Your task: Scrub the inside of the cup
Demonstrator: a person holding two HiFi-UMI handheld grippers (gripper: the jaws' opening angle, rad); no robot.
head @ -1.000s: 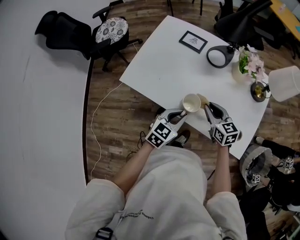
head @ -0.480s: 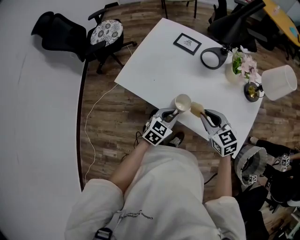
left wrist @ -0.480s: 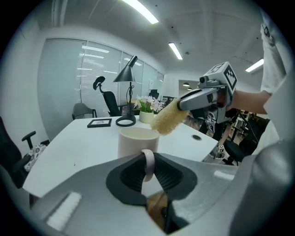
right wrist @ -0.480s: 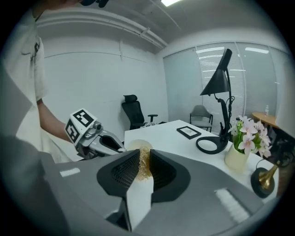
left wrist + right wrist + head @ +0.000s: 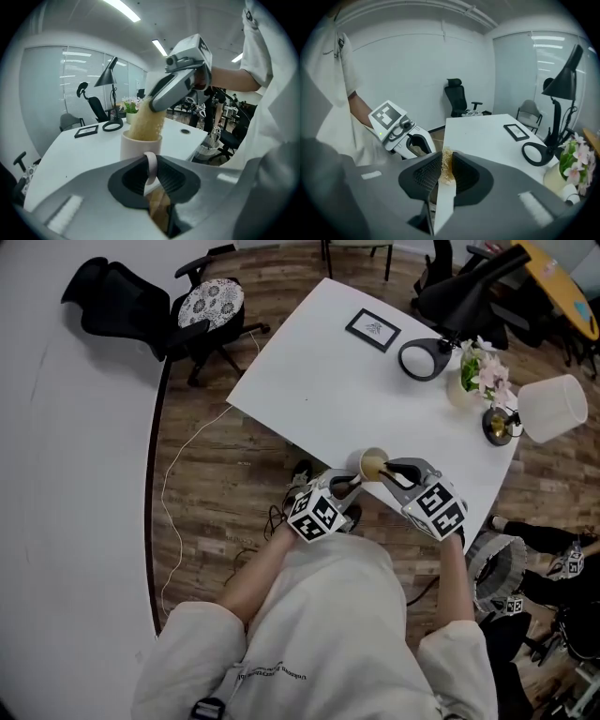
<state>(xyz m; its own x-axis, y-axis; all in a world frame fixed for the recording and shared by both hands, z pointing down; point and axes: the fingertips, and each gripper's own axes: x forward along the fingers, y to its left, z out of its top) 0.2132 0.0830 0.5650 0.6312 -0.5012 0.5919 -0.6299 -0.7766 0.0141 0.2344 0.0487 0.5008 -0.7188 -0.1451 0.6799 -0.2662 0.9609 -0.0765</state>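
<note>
Since half a second ago the yellow sponge (image 5: 147,123) has gone from just beside the cup (image 5: 133,149) to down inside it; both grippers have come in closer to the person too, so the cup is now over the near edge of the white counter (image 5: 328,362); I cannot tell if the cup rests on the counter or is held a little above it.

The left gripper (image 5: 343,487) has its jaws closed on the cup's handle (image 5: 151,165), pinching the thin loop from both sides; the cup stands upright with its mouth up. The right gripper (image 5: 395,472) has its jaws closed on the top end of the sponge; the bottom end pokes down through the cup's mouth.

The step now looks like the scrubbing itself, and it seems to be only just starting. To do it well, the left gripper should hold the cup very firm and not let it turn, because a handle is a small thing to hold by; the right gripper should push the sponge down to the bottom, then rub it round and round against the wall, and up and down too, so no part is missed. The push should be gentle; a hard push to one side could twist the cup on its handle or tip it off the edge; a loose hold could leave the sponge stuck in the cup.
</note>
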